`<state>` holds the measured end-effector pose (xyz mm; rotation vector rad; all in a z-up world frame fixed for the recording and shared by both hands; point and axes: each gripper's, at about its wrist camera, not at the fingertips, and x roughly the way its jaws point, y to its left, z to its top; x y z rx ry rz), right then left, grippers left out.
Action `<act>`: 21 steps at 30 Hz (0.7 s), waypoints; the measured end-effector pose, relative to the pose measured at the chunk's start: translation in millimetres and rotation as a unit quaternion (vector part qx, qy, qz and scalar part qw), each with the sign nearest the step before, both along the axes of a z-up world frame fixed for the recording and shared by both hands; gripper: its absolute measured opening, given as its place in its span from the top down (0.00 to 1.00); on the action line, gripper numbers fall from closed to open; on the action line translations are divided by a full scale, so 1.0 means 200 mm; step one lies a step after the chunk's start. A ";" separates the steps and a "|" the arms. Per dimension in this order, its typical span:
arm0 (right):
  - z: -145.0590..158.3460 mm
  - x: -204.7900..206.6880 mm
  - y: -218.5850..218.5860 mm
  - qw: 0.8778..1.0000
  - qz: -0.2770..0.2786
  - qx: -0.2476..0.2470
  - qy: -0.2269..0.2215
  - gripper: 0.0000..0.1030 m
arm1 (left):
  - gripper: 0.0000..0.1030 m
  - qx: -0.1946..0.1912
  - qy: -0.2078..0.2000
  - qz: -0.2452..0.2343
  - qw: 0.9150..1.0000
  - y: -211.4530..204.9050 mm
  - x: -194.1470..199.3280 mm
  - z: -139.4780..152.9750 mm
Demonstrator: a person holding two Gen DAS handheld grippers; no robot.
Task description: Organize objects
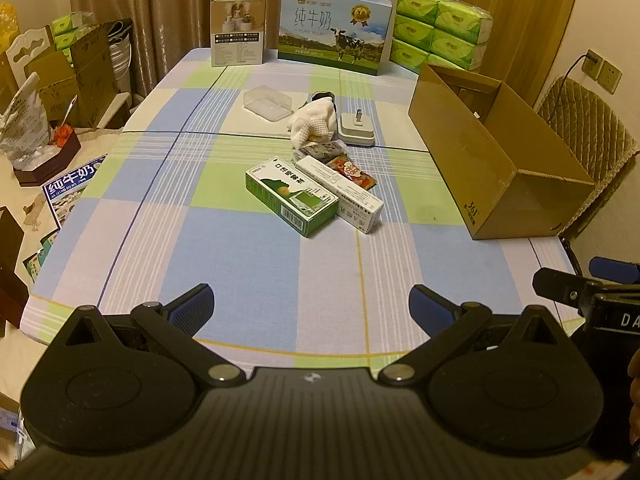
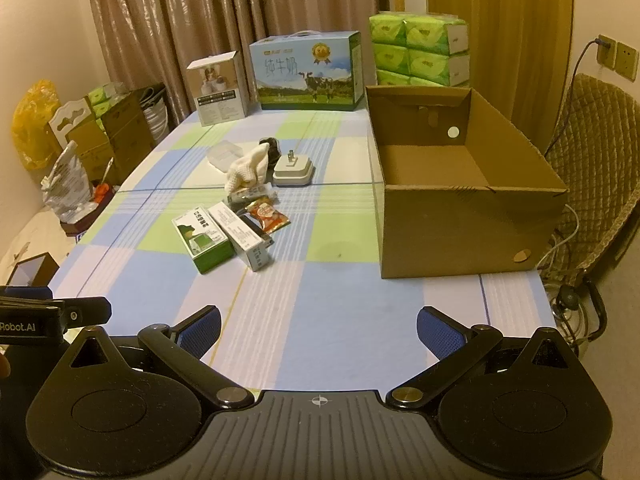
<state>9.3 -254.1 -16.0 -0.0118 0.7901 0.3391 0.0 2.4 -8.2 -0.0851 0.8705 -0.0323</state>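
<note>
A cluster lies mid-table: a green box [image 1: 292, 196] [image 2: 204, 238], a white box [image 1: 342, 194] [image 2: 242, 236], a red snack packet [image 1: 352, 170] [image 2: 268, 214], a white cloth [image 1: 314, 122] [image 2: 248, 168], a white dock [image 1: 357, 128] [image 2: 293, 170] and a clear plastic lid [image 1: 269, 103] [image 2: 224, 154]. An open, empty cardboard box [image 1: 496, 160] [image 2: 460, 184] stands at the right. My left gripper [image 1: 312, 304] is open and empty above the near table edge. My right gripper [image 2: 318, 330] is open and empty too, beside it.
A milk carton case [image 1: 334, 30] [image 2: 306, 72], a small product box [image 1: 238, 28] [image 2: 218, 88] and stacked green tissue packs [image 1: 440, 32] [image 2: 420, 50] stand at the table's far end. A padded chair [image 2: 596, 172] is right of the cardboard box. Clutter lies left of the table.
</note>
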 end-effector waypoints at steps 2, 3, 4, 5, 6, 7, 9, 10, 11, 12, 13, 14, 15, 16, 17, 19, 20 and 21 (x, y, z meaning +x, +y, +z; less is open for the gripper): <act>0.00 0.00 0.00 1.000 0.001 0.000 0.001 0.02 | 0.01 -0.001 0.000 0.001 1.000 0.00 0.00 0.00; 0.00 0.00 0.00 1.000 0.001 0.001 0.001 0.02 | 0.01 -0.001 0.001 0.001 1.000 0.00 0.00 0.00; 0.00 0.00 0.00 1.000 0.001 0.001 0.001 0.02 | 0.01 -0.003 0.001 0.001 1.000 0.01 0.00 0.00; 0.00 0.00 0.00 1.000 0.002 0.001 0.001 0.02 | 0.01 -0.006 -0.001 0.001 1.000 0.01 0.00 0.00; 0.00 0.00 0.00 1.000 0.002 0.001 0.001 0.02 | 0.01 -0.009 -0.002 0.001 1.000 0.01 0.00 0.00; 0.00 0.01 0.00 1.000 0.002 0.001 0.002 0.02 | 0.01 -0.010 -0.002 0.001 1.000 0.01 0.00 0.00; 0.00 0.01 -0.01 1.000 0.003 0.002 0.003 0.02 | 0.01 -0.009 -0.002 0.001 1.000 0.01 0.00 0.00; 0.00 0.01 -0.01 1.000 0.003 0.003 0.004 0.02 | 0.01 -0.008 -0.002 0.001 1.000 0.01 0.00 0.00; 0.00 0.01 -0.01 1.000 0.003 0.003 0.004 0.02 | 0.01 -0.008 -0.001 0.001 1.000 0.01 0.00 0.00; 0.00 0.01 -0.01 1.000 0.003 0.003 0.004 0.02 | 0.01 -0.008 0.000 0.001 1.000 0.01 0.01 0.00; 0.00 0.01 -0.01 1.000 0.003 0.003 0.004 0.02 | 0.01 -0.008 0.001 0.001 1.000 0.01 0.01 0.00; 0.00 0.01 -0.01 1.000 0.003 0.002 0.004 0.02 | 0.01 -0.008 0.001 0.001 1.000 0.01 0.01 0.00; 0.00 0.01 -0.01 1.000 0.003 0.003 0.004 0.02 | 0.01 -0.008 0.002 0.002 1.000 0.01 0.01 -0.01; 0.00 0.01 -0.01 1.000 0.003 0.003 0.004 0.02 | 0.01 -0.008 0.002 0.002 1.000 0.01 0.01 -0.01; 0.00 0.01 -0.01 1.000 0.003 0.002 0.004 0.02 | 0.01 -0.008 0.002 0.002 1.000 0.01 0.01 -0.01; 0.00 0.01 -0.01 1.000 0.003 0.003 0.004 0.02 | 0.01 -0.008 0.002 0.002 1.000 0.01 0.01 -0.01; 0.00 0.01 -0.01 1.000 0.003 0.002 0.004 0.02 | 0.01 -0.008 0.002 0.002 1.000 0.01 0.00 -0.01; 0.00 0.01 -0.01 1.000 0.003 0.002 0.004 0.02 | 0.01 -0.009 0.002 0.002 1.000 0.01 0.00 -0.01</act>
